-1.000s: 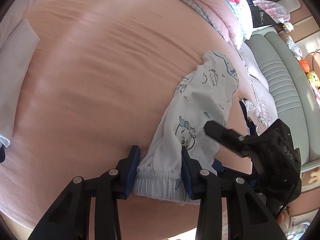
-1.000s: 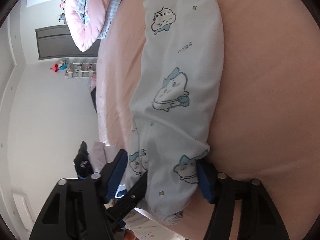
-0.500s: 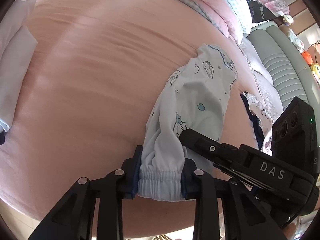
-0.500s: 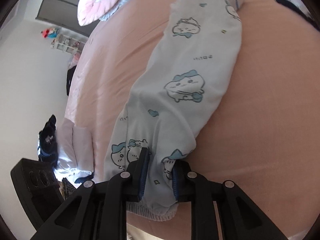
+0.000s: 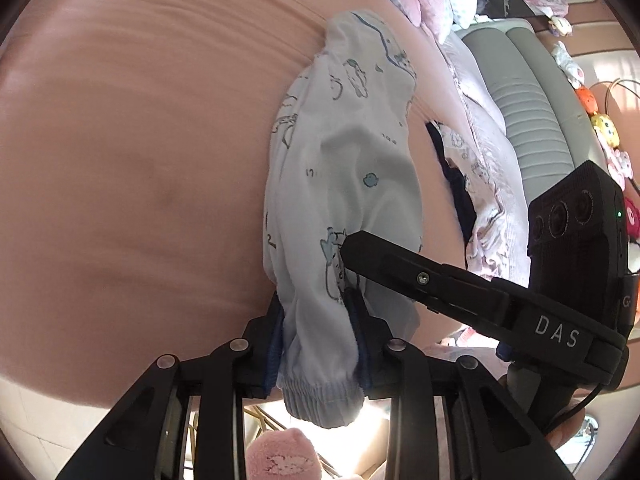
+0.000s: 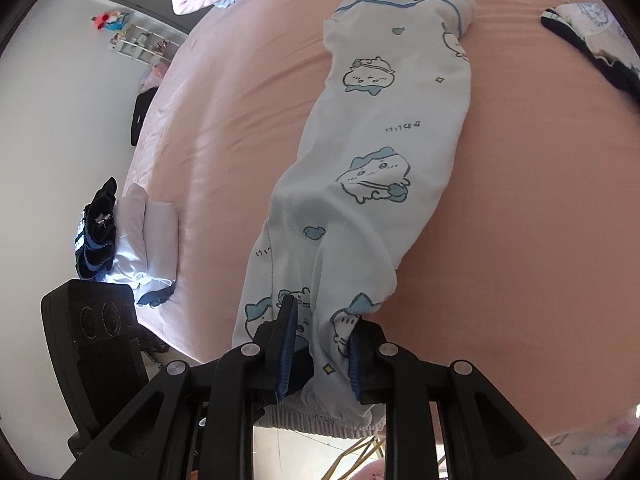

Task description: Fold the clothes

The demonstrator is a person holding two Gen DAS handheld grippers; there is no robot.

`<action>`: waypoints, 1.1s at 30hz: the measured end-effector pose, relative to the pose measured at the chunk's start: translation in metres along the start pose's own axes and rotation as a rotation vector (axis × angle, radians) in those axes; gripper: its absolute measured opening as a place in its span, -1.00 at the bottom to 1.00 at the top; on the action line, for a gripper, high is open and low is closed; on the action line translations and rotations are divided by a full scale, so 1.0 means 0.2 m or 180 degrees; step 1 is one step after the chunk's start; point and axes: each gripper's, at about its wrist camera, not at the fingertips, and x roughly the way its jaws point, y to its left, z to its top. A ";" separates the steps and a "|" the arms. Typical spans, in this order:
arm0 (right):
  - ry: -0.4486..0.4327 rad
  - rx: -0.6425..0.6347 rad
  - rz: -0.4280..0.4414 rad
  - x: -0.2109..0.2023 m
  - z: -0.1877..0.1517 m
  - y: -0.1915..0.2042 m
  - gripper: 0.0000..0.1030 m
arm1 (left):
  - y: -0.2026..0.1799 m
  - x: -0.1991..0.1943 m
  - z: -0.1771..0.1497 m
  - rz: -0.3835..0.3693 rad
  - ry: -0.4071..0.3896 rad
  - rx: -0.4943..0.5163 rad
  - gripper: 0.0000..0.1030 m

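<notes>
Pajama pants (image 6: 372, 176) lie long on the pink bed (image 6: 540, 220), cuffs at its near edge.
Left hand-held gripper (image 5: 316, 332) and right hand-held gripper (image 6: 322, 354) each pinch a cuff tight; next, probably carry the cuffs up to the waistband.

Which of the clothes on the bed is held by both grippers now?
The pale blue cartoon-print pants. The left gripper and right gripper both clamp the cuff end; the white folded garment and dark-trimmed piece lie untouched.
</notes>
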 end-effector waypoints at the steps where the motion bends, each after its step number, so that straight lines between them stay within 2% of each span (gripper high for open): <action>1: 0.0007 -0.0012 -0.0016 -0.02 -0.01 -0.02 -0.55 | -0.02 0.01 -0.02 -0.0009 0.0038 0.0033 -0.52; 12: -0.0090 -0.0056 -0.0240 -0.16 -0.09 -0.15 -0.54 | -0.20 0.14 -0.08 0.0007 0.0202 0.0332 -0.52; 18: -0.0100 -0.0110 -0.0349 -0.18 -0.10 -0.18 -0.54 | -0.27 0.17 -0.10 0.0204 0.0174 0.0532 -0.52; 23: -0.0071 -0.0148 -0.0355 -0.18 -0.10 -0.18 -0.54 | -0.27 0.18 -0.10 0.0232 0.0177 0.0544 -0.51; 27: -0.0041 -0.0179 -0.0406 -0.16 -0.09 -0.16 -0.54 | -0.29 0.19 -0.09 0.0364 0.0217 0.0607 -0.43; 30: -0.0003 -0.0209 -0.0484 -0.15 -0.08 -0.15 -0.48 | -0.30 0.18 -0.08 0.0528 0.0215 0.0666 -0.10; 31: 0.0014 -0.0190 -0.0501 -0.15 -0.08 -0.16 -0.45 | -0.31 0.17 -0.09 0.0611 0.0199 0.0708 0.13; 32: 0.0030 -0.0166 -0.0514 -0.15 -0.08 -0.17 -0.39 | -0.31 0.17 -0.09 0.0696 0.0179 0.0746 0.26; 33: 0.0034 -0.0133 -0.0505 -0.15 -0.08 -0.17 -0.34 | -0.32 0.16 -0.09 0.0781 0.0157 0.0783 0.30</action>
